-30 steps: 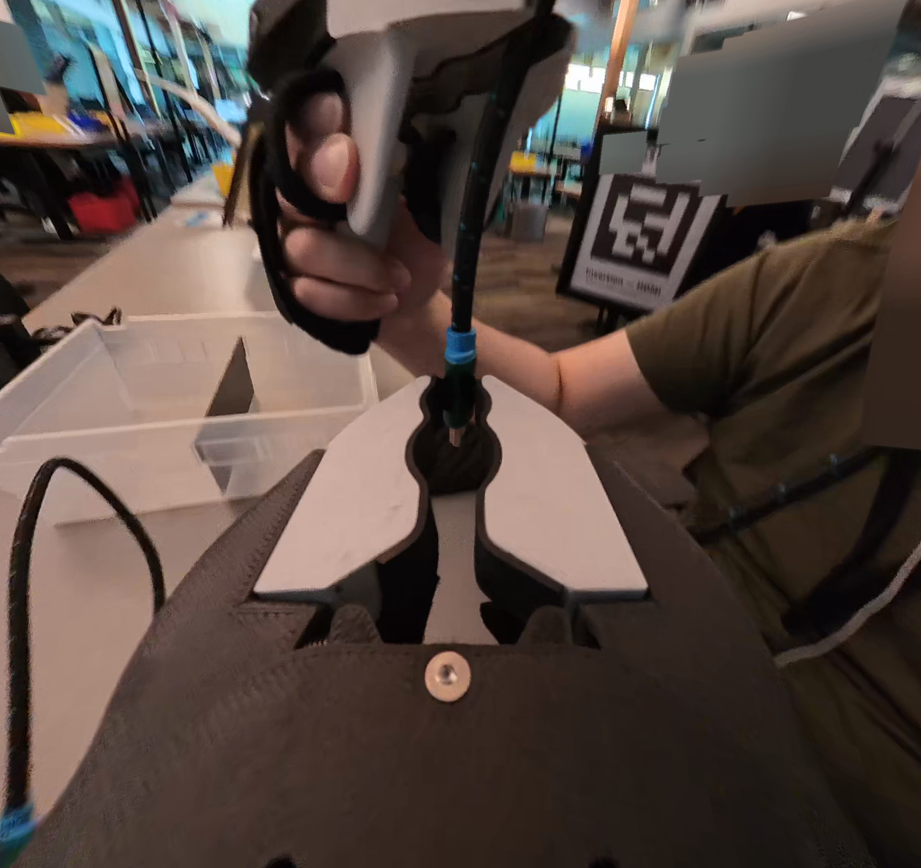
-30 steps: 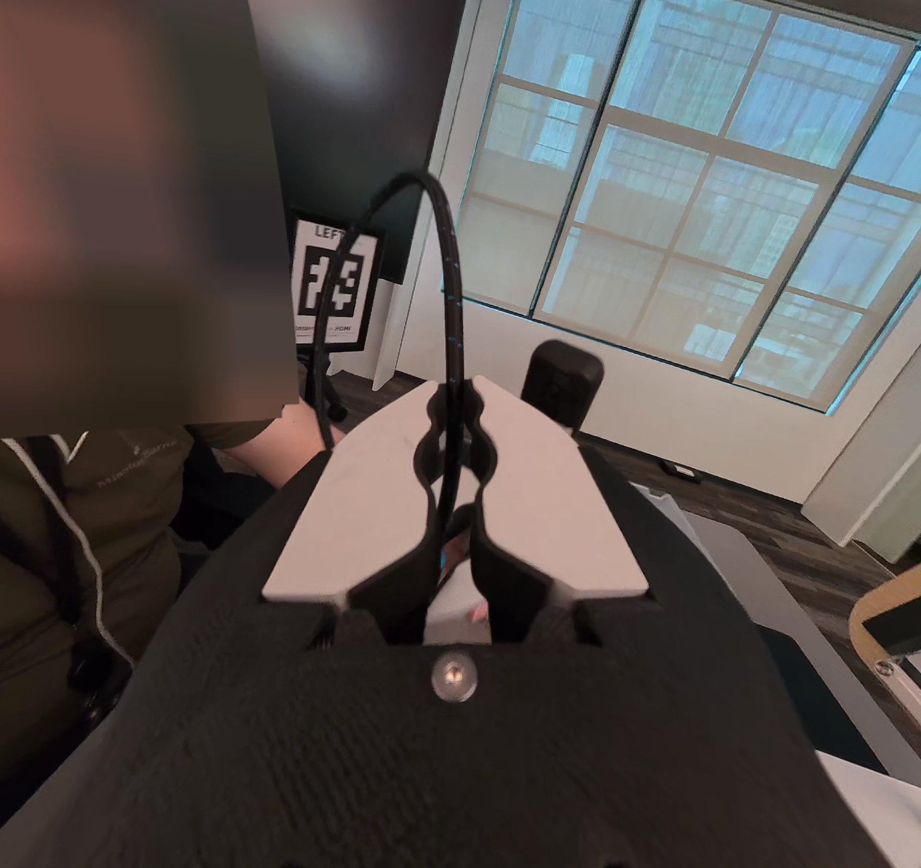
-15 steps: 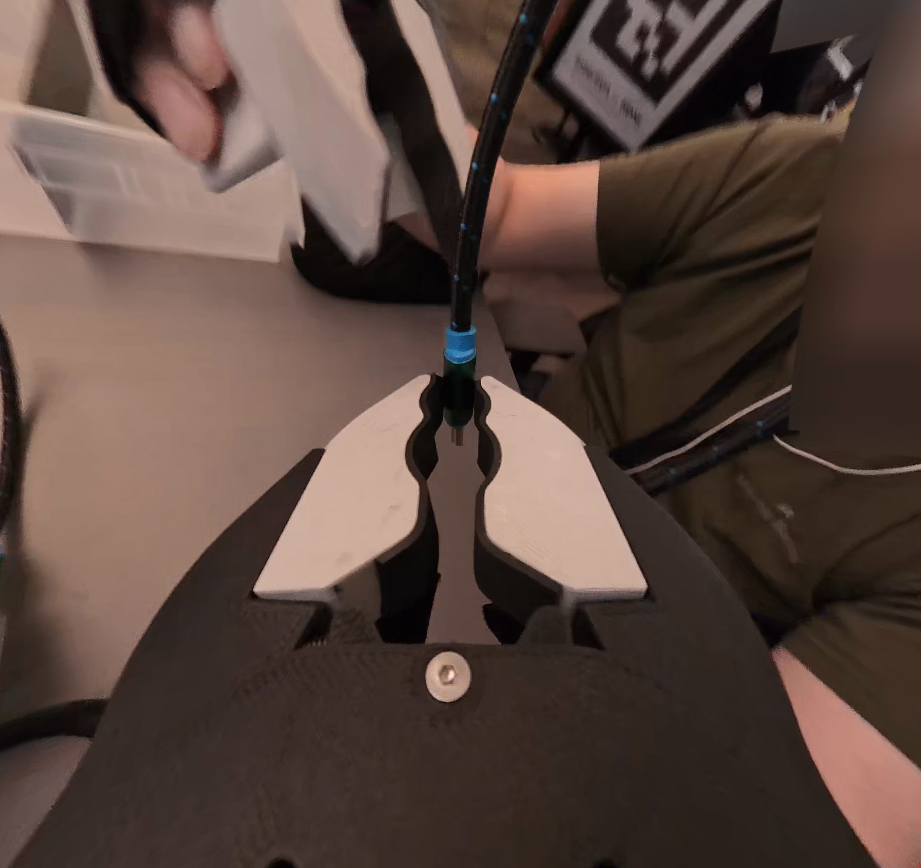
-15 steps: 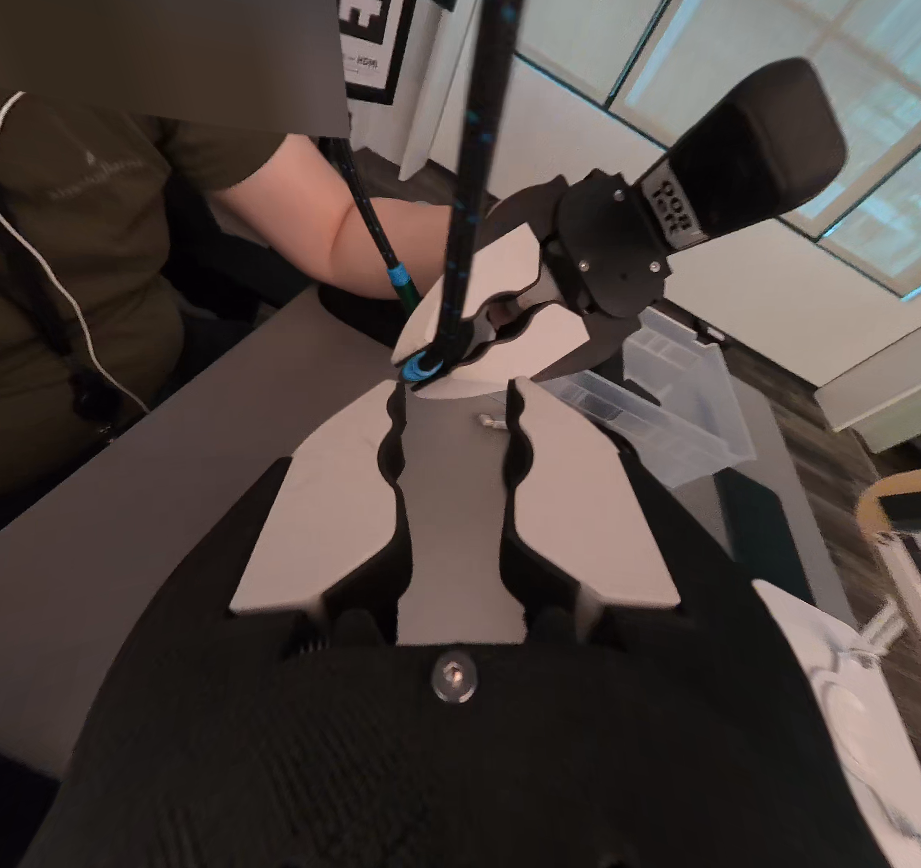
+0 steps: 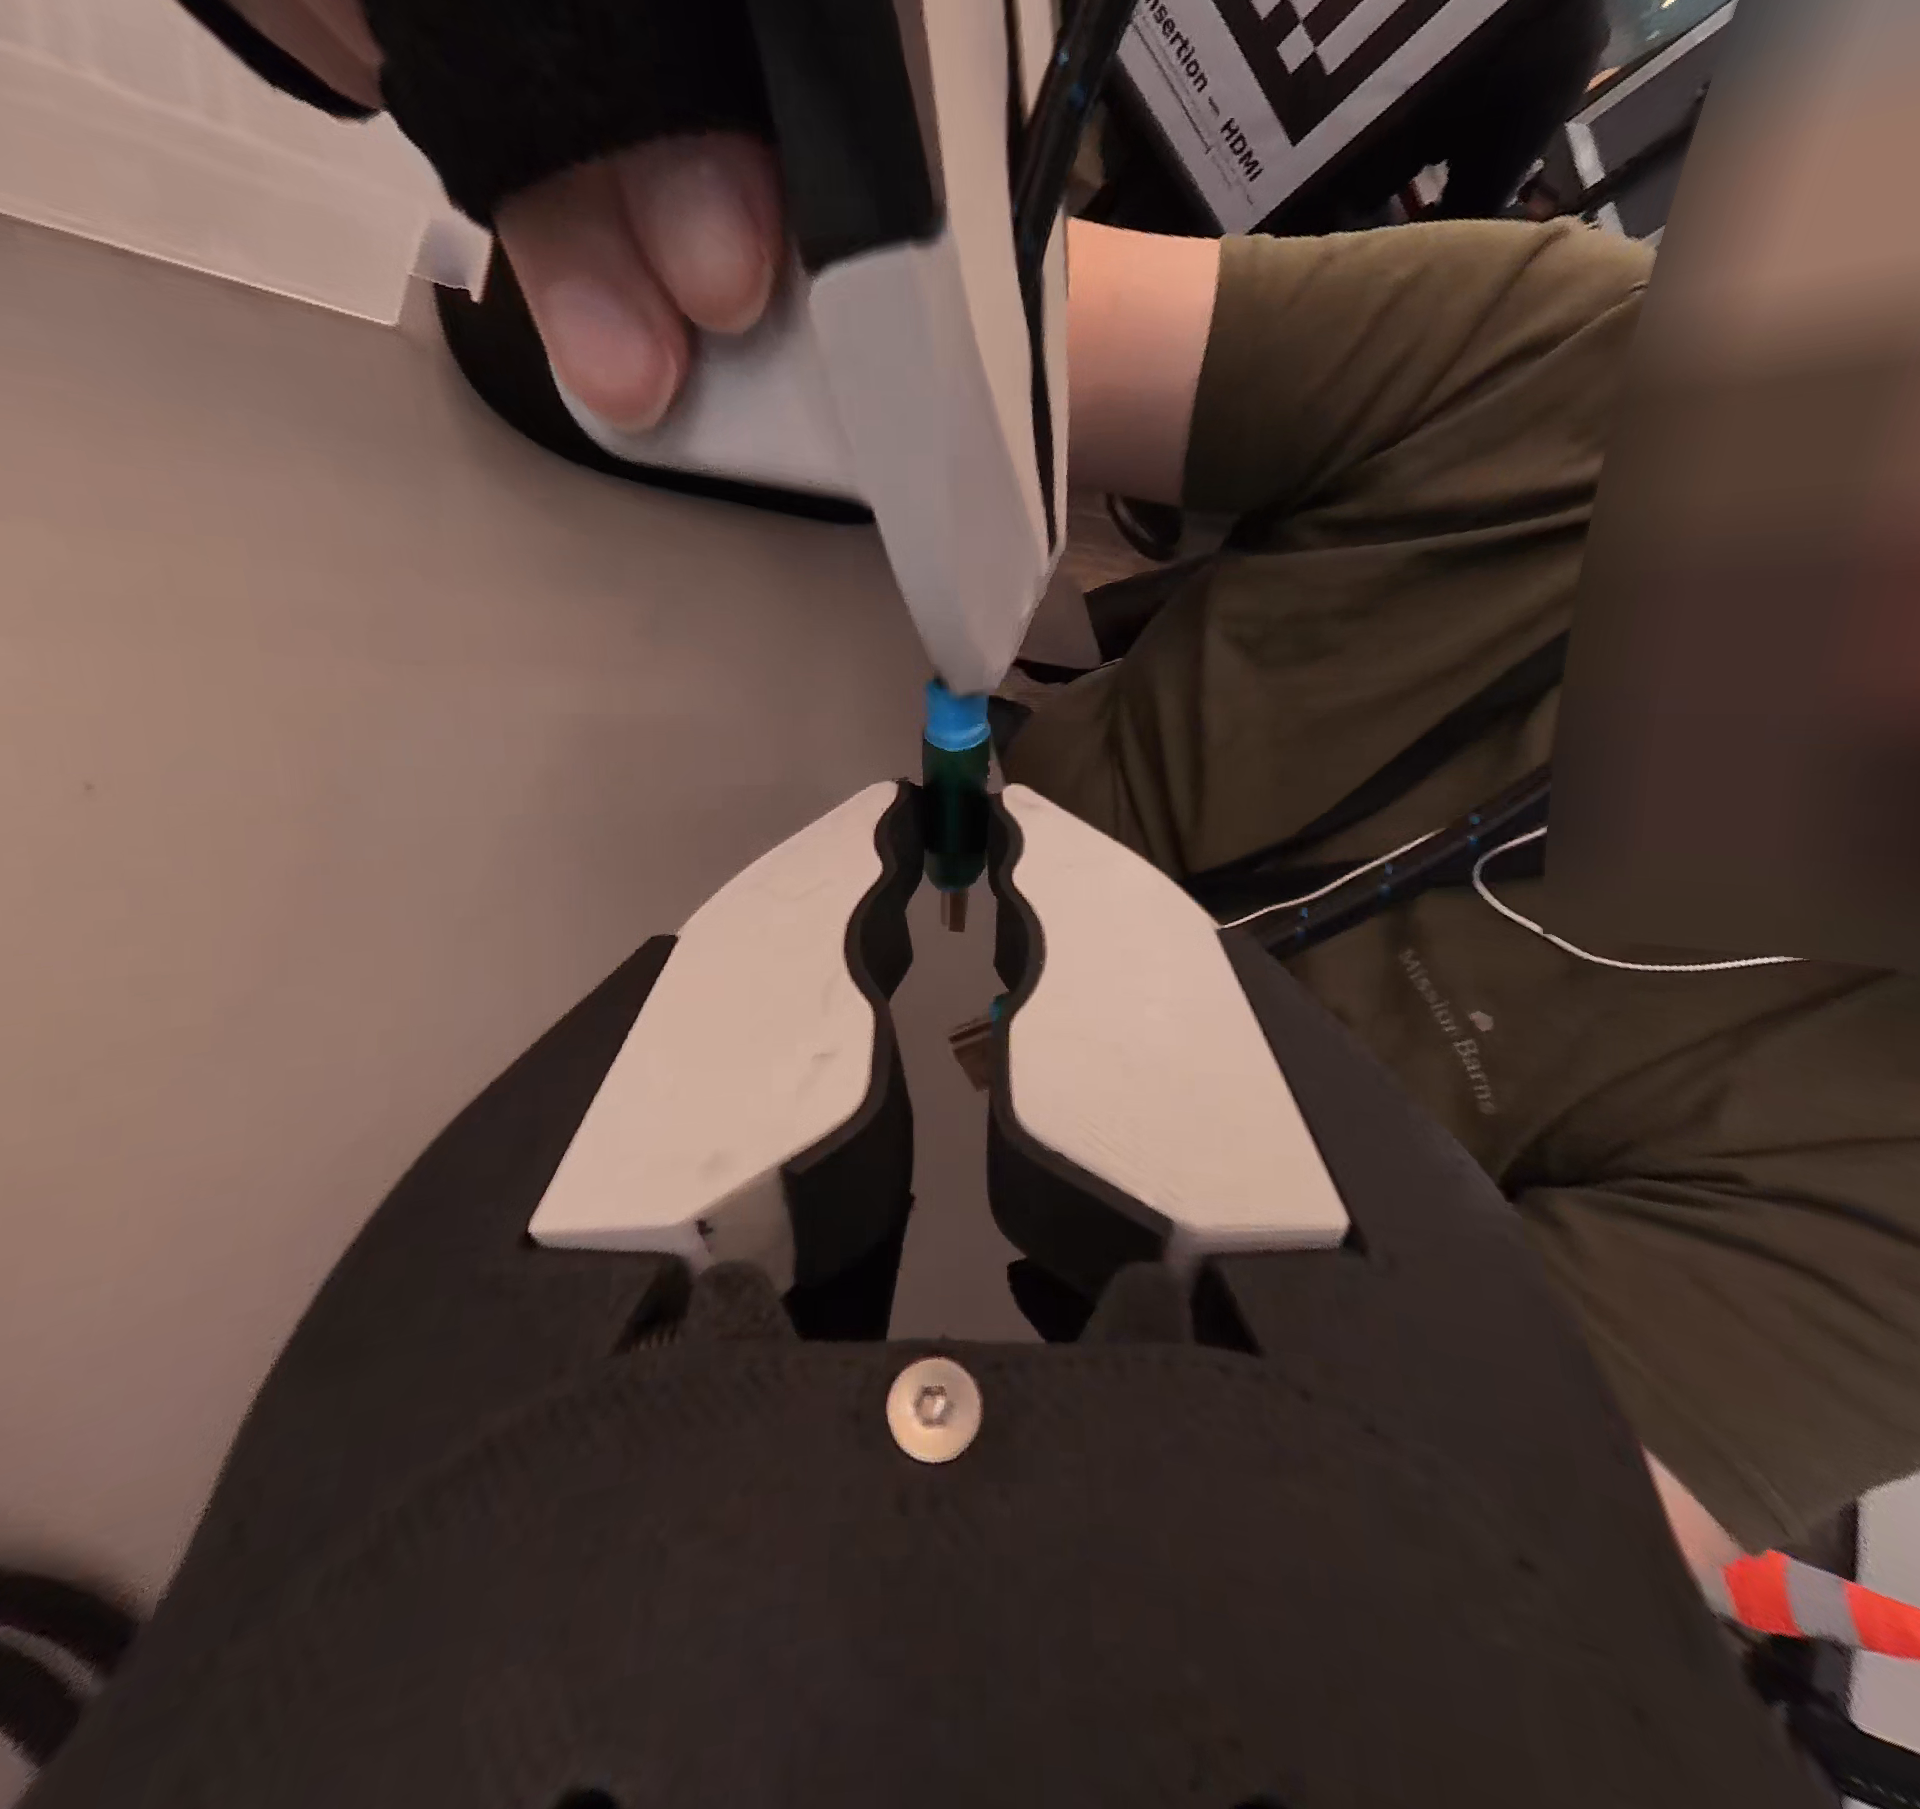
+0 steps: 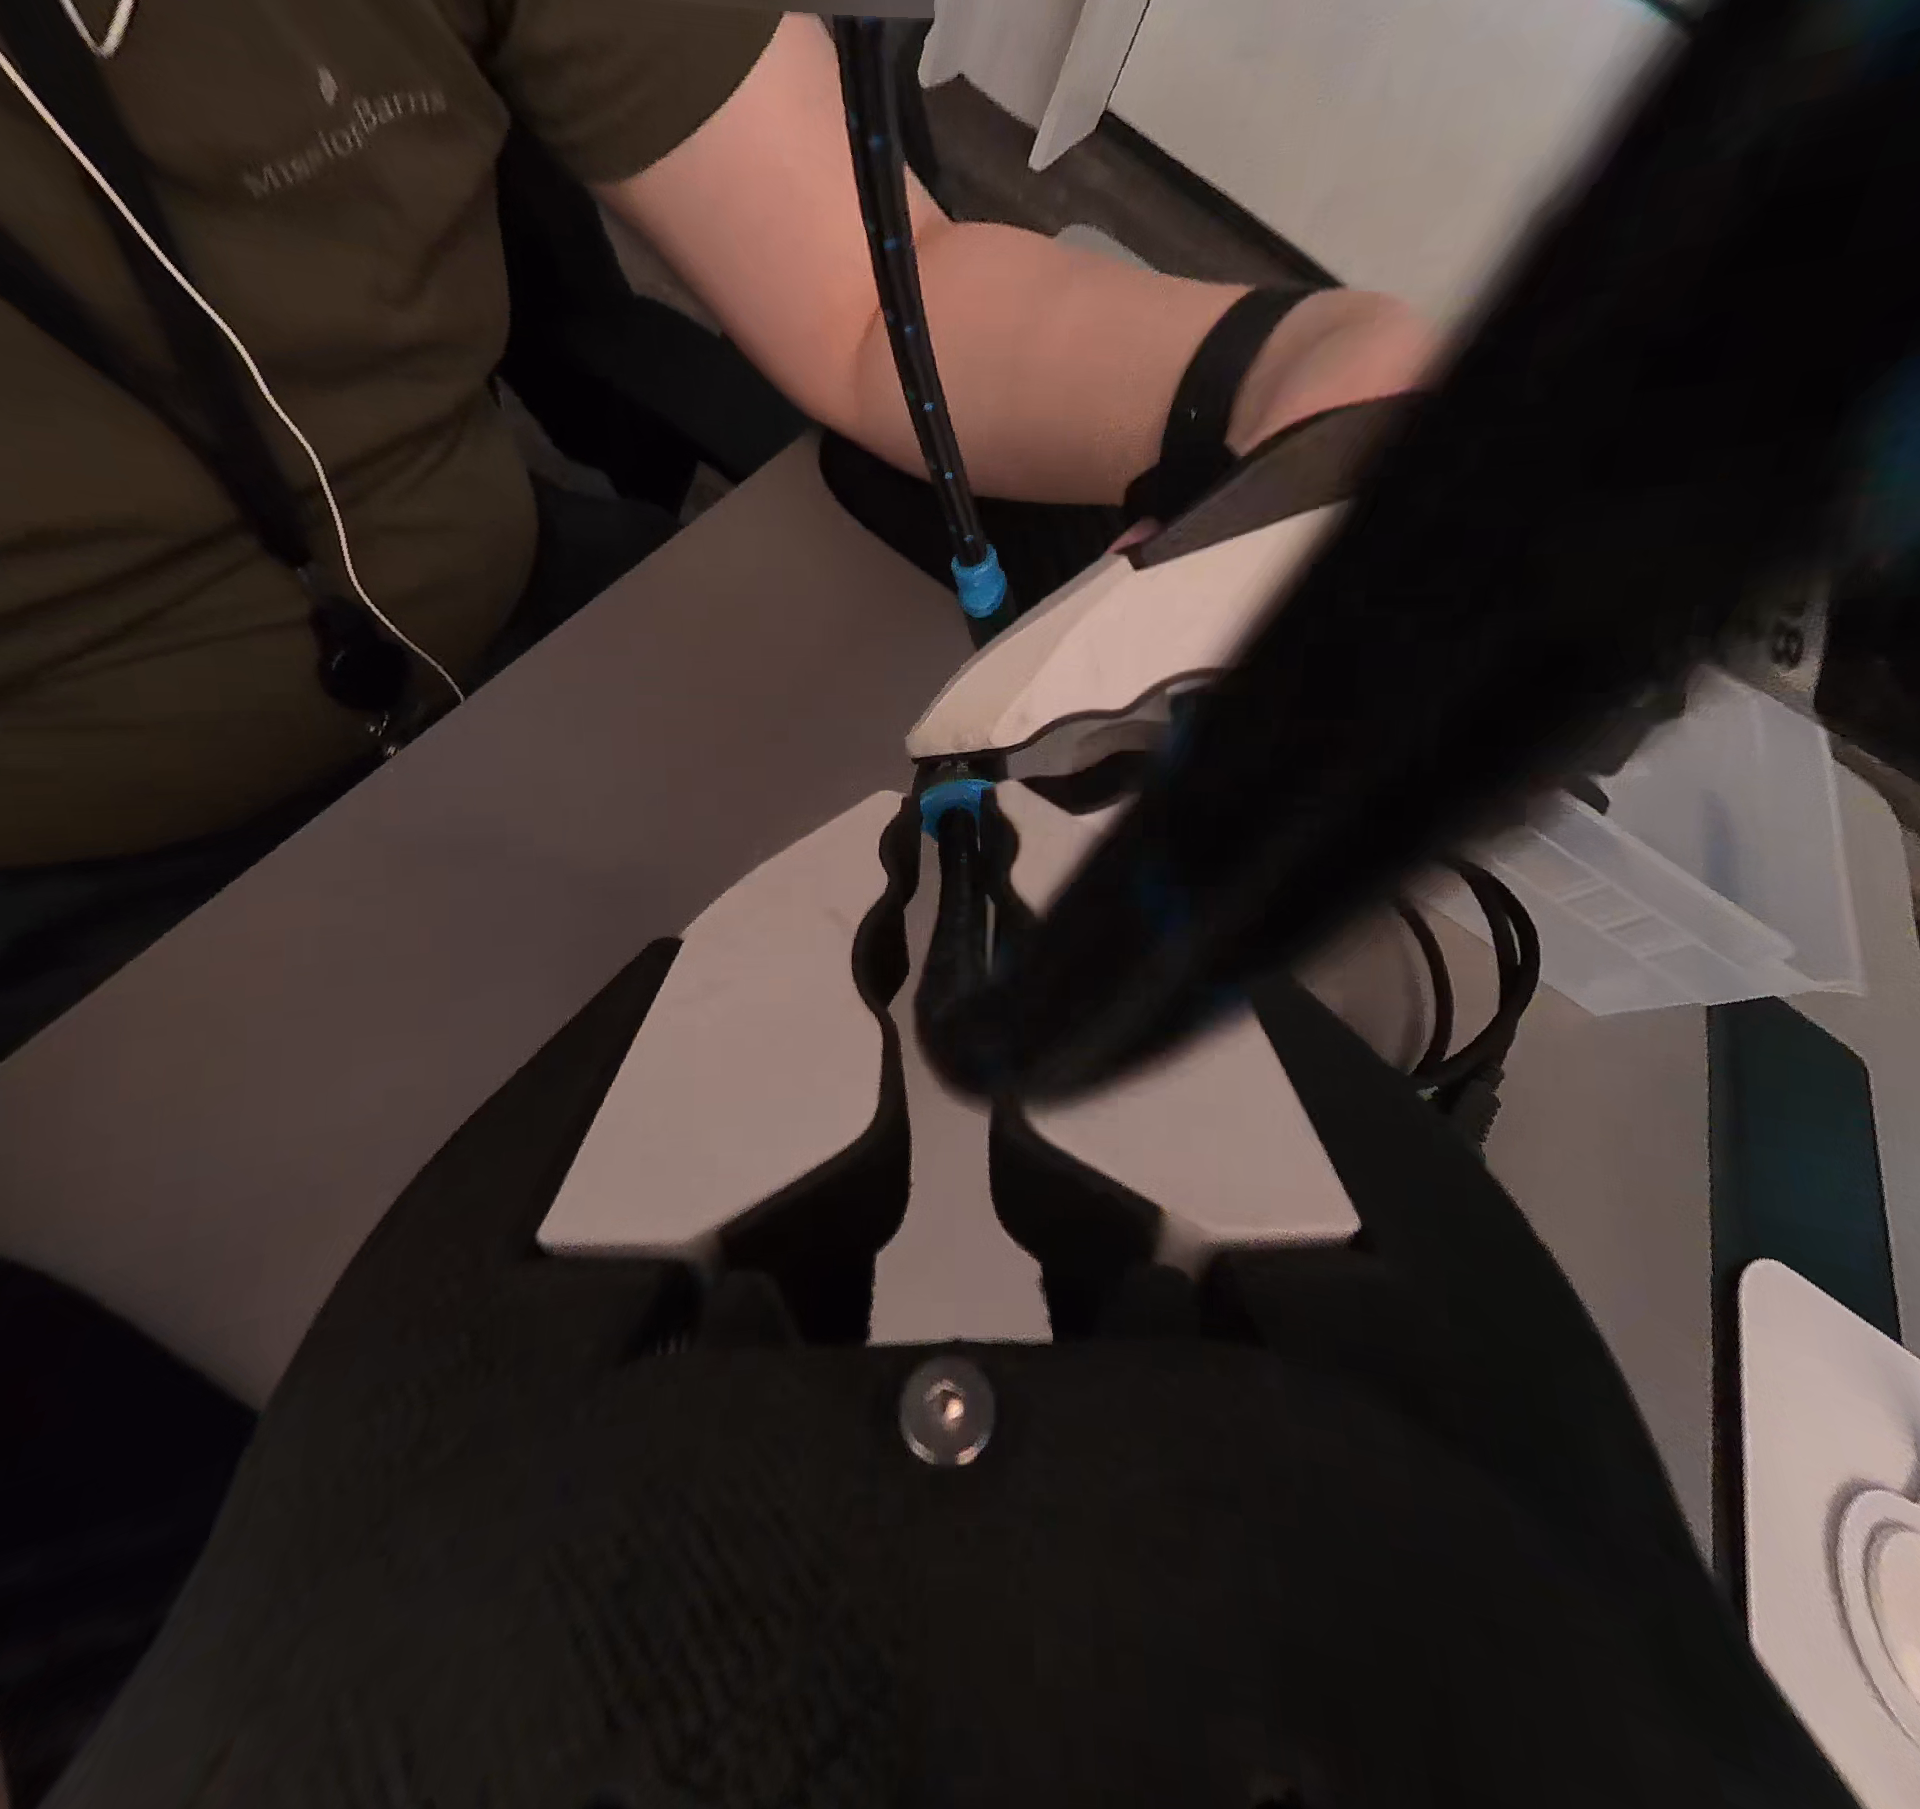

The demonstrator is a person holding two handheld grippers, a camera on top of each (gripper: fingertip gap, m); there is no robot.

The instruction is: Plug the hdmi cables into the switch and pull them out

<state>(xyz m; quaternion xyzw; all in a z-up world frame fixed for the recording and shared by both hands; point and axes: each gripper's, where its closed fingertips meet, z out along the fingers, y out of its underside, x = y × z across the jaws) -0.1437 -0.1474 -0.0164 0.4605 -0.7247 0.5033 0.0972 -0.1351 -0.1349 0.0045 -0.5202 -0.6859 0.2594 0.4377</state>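
My left gripper (image 5: 951, 803) is shut on the dark green HDMI plug (image 5: 954, 829). The plug's metal tip points back between the fingers. Its blue collar (image 5: 954, 720) sticks out past the fingertips. My right gripper (image 6: 951, 814) is closed around the black braided cable (image 6: 956, 886) just behind that collar, tip to tip with the left gripper (image 6: 1081, 679). In the left wrist view the right gripper (image 5: 966, 658) comes down from above onto the collar. A second cable (image 6: 904, 305) with a blue collar hangs beside them. No switch shows in either view.
The grey table (image 5: 312, 720) lies below both grippers. A clear plastic bin (image 6: 1683, 876) and a coiled black cable (image 6: 1455, 980) are on the right, with a white tray (image 6: 1829, 1447) at the near right. The person's torso (image 5: 1455, 616) is close, and a marker sign (image 5: 1351, 14) stands behind.
The right gripper let go of the cable farther along, opened, moved in and closed just behind the blue collar. Both grippers tilted down toward the table. The left kept its hold.
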